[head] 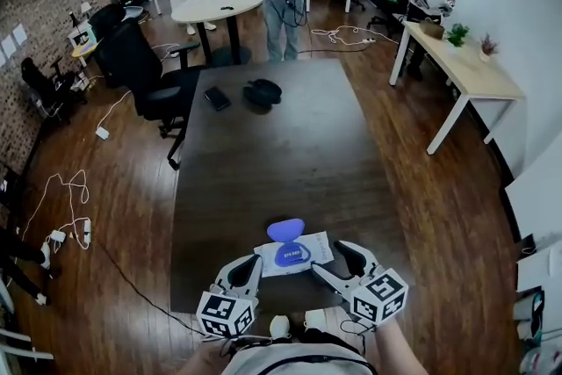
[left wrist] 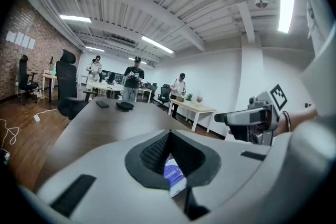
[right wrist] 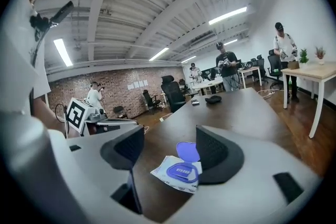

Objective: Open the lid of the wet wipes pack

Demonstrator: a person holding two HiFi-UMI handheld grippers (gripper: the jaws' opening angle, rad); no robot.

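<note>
The wet wipes pack (head: 296, 255) lies flat near the front edge of the dark table (head: 263, 162). It is white with a blue oval opening. Its blue lid (head: 285, 229) stands flipped open on the far side; the right gripper view shows the lid (right wrist: 187, 151) raised behind the pack (right wrist: 178, 172). My left gripper (head: 255, 263) is at the pack's left corner, jaws pressed together with a strip of the pack (left wrist: 174, 176) between them. My right gripper (head: 336, 263) is open at the pack's right side. Its jaws straddle the pack without touching it (right wrist: 169, 139).
A black pouch (head: 262, 92) and a dark phone (head: 217, 98) lie at the table's far end. A black office chair (head: 145, 75) stands at the table's left. Several people stand at the back, by a round table (head: 217, 6) and a white desk (head: 465, 66).
</note>
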